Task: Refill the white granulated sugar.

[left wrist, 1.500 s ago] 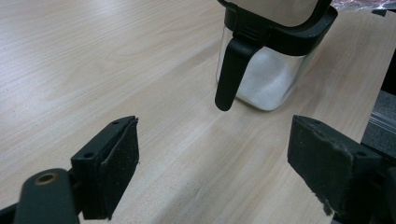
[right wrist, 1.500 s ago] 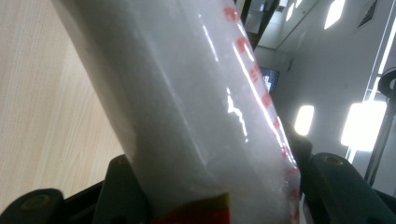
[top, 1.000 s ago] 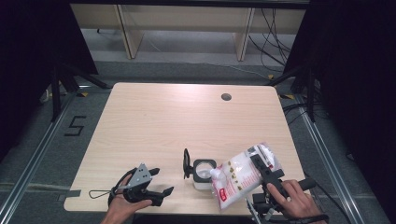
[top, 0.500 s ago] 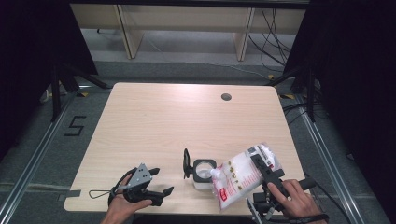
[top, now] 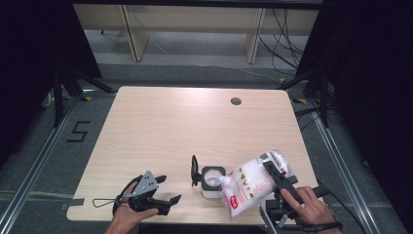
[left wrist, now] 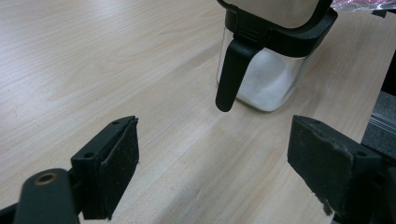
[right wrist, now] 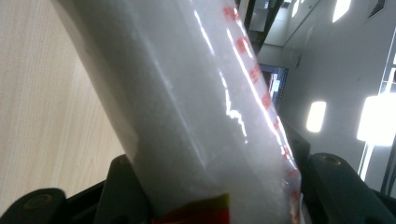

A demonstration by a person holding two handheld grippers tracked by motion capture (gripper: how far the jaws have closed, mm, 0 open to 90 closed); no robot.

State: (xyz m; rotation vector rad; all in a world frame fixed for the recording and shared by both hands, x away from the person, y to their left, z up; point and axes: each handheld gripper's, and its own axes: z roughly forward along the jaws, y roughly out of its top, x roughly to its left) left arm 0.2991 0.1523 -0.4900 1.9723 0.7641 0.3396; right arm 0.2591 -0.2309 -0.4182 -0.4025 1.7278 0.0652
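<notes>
The right gripper (top: 275, 171) clamped a white bag (top: 249, 182) tilted over the jar (top: 213, 180); the left gripper (left wrist: 212, 158) showed its jaws apart above the counter (top: 185, 126).

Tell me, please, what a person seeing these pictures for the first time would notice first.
Most striking is the white bag with red print, held tilted in the right tool near the table's front right, its corner over the open jar. The jar, black-rimmed with its lid flipped up, already holds white powder. At the front left, the left tool rests open and holds nothing.
</notes>
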